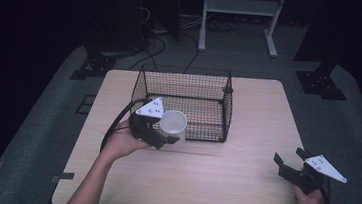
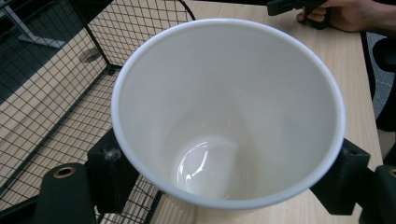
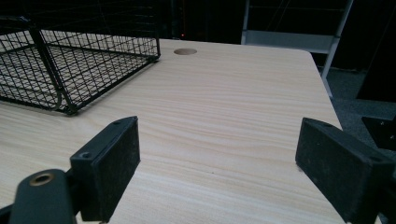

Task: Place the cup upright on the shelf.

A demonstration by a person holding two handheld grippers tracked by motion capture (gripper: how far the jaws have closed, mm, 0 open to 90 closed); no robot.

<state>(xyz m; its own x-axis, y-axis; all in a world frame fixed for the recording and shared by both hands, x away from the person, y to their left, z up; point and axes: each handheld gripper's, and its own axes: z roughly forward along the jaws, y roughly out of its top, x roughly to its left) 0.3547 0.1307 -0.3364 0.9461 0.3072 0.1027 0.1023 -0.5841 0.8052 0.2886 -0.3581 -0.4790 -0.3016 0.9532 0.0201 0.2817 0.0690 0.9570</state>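
Observation:
A white cup (image 1: pixel 173 123) hangs above the table at the front left corner of the black wire basket (image 1: pixel 229 104), upright with its mouth up. My left gripper (image 1: pixel 166 133) is shut on the cup. In the left gripper view the empty cup (image 2: pixel 229 112) sits between the two black pads (image 2: pixel 109 172), with the basket wall (image 2: pixel 56 84) just to its left. My right gripper (image 1: pixel 290 161) rests low near the table's right front edge. Its jaws stand wide apart with nothing between them, and in the right gripper view the pads (image 3: pixel 109 163) frame bare wood.
The wire basket (image 3: pixel 70 65) stands at the middle back of the wooden table (image 1: pixel 242 178), open at the top. A small round hole (image 3: pixel 185 51) marks the tabletop beyond it. Dark floor, cables and a white stand (image 1: pixel 240 17) lie behind the table.

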